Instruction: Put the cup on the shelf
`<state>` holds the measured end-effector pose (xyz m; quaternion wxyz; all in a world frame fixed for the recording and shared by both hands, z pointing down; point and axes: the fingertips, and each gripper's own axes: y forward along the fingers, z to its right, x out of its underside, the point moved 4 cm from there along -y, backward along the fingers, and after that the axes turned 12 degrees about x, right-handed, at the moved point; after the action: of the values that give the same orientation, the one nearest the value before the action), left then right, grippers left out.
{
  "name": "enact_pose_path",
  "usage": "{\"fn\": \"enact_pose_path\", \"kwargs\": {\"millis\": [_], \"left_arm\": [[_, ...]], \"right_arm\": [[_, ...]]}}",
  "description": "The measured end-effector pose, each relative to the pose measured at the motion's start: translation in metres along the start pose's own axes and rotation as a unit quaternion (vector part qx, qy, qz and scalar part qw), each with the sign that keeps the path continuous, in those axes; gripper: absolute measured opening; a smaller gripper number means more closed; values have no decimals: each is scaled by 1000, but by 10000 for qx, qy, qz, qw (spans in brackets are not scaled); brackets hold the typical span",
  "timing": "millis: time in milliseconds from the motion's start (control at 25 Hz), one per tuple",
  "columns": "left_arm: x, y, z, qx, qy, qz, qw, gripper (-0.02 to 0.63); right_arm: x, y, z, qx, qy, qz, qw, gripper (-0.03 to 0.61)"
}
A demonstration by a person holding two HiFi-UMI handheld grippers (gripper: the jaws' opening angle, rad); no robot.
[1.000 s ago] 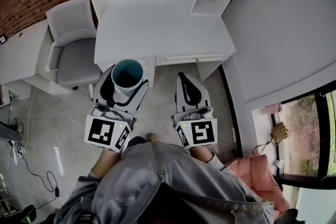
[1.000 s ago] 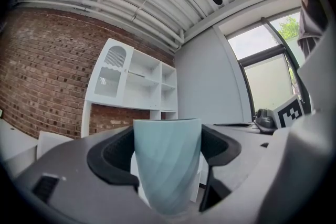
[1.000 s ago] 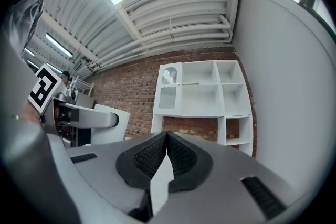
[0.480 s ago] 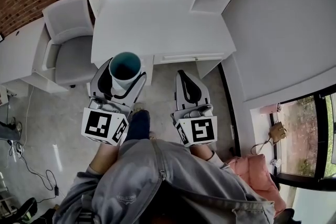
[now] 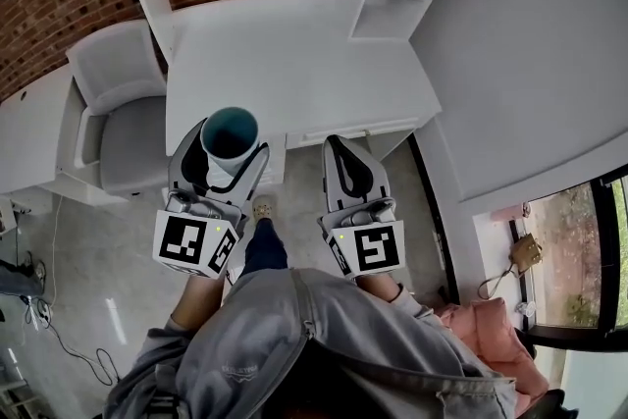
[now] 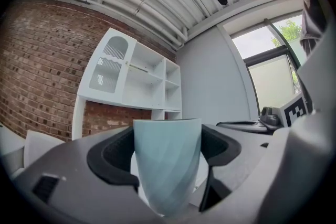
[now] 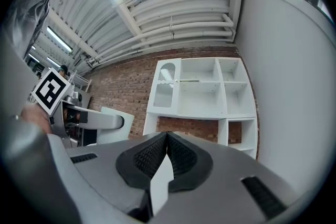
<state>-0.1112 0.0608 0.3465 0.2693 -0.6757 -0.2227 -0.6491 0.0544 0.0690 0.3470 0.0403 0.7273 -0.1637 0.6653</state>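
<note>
Two tongs hovered near the white worktop (image 5: 294,64): the left tongs (image 5: 226,160) gripped an upright pale-blue cup (image 5: 229,130), the right tongs (image 7: 167,137) were clenched, empty.

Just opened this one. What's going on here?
A person stands at a white desk with a gripper in each hand. The left gripper holds a pale blue cup upright between its jaws. The right gripper is shut and empty. The cup is not yet on the shelf at the desk's right end.
</note>
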Motion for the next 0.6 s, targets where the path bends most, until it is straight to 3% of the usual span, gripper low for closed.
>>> {"fn": "enact_pose_path", "kwargs": {"millis": [600], "left_arm": [[-2, 108, -95, 459, 15, -123, 9989, 377]], "right_arm": [[16, 141, 15, 114, 225, -44, 9997, 27]]}}
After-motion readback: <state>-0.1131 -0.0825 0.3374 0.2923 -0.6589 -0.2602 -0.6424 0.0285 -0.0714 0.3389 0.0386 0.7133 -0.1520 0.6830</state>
